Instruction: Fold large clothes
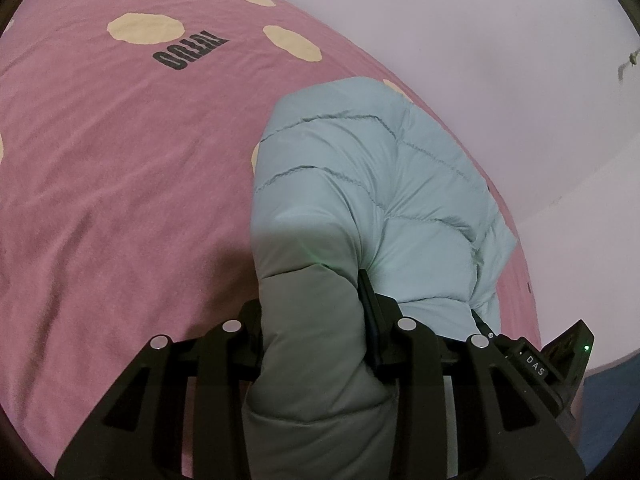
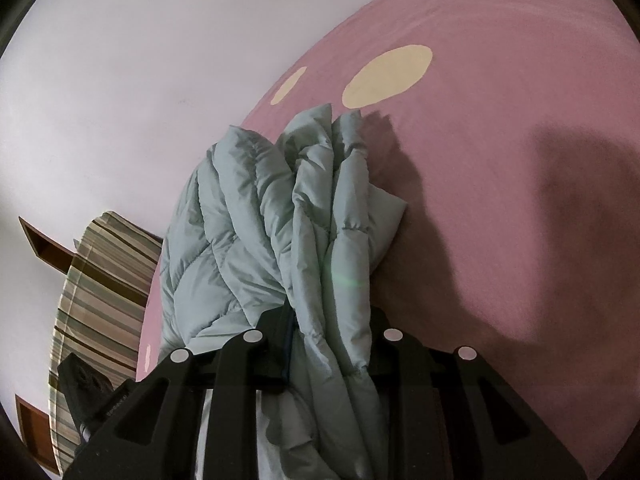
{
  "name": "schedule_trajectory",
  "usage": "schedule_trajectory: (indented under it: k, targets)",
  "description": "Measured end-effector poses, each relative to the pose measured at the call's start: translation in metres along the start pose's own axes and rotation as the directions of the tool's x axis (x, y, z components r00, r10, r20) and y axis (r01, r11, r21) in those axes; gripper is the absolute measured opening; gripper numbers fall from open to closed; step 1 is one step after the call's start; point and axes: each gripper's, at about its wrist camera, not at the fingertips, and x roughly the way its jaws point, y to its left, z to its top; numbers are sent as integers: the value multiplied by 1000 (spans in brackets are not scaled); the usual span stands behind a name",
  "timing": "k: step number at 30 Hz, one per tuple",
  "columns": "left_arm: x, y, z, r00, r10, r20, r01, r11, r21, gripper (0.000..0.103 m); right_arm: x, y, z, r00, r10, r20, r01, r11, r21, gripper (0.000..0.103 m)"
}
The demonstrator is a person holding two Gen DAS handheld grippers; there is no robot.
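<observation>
A pale blue quilted puffer jacket (image 1: 360, 168) lies along the right edge of a pink bed cover (image 1: 120, 160). My left gripper (image 1: 312, 312) is shut on a thick padded fold of the jacket, which bulges between its black fingers (image 1: 370, 300). In the right wrist view the jacket (image 2: 248, 216) hangs bunched in several folds against the pink cover (image 2: 500, 160). My right gripper (image 2: 328, 328) is shut on a gathered bundle of that fabric. The fingertips of both grippers are buried in the padding.
The pink cover carries cream dots (image 1: 146, 28) and dark lettering (image 1: 188, 52). A pale wall (image 1: 480, 40) runs close behind the bed's edge. A striped cushion (image 2: 100, 280) and brown wooden frame (image 2: 40, 240) sit at the left of the right wrist view.
</observation>
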Motion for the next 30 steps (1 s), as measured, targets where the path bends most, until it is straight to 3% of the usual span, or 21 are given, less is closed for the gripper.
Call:
schedule_trajectory:
  k: [13,24,30]
  targets:
    - [-8,-2,-2,1000,15,3,-15,1000,21,43,-7,-9,4,1000,2,8,-2,1000,12,35]
    - [-27,-12,-9,997,74,38,-77,993,89,47,-32,-18,8,998,-13,58,11,999,38,40]
    - [-35,-16,-12,991,120,66,-128,984,124,58,-44,-20,8,997,-27,70,25,999,40,40]
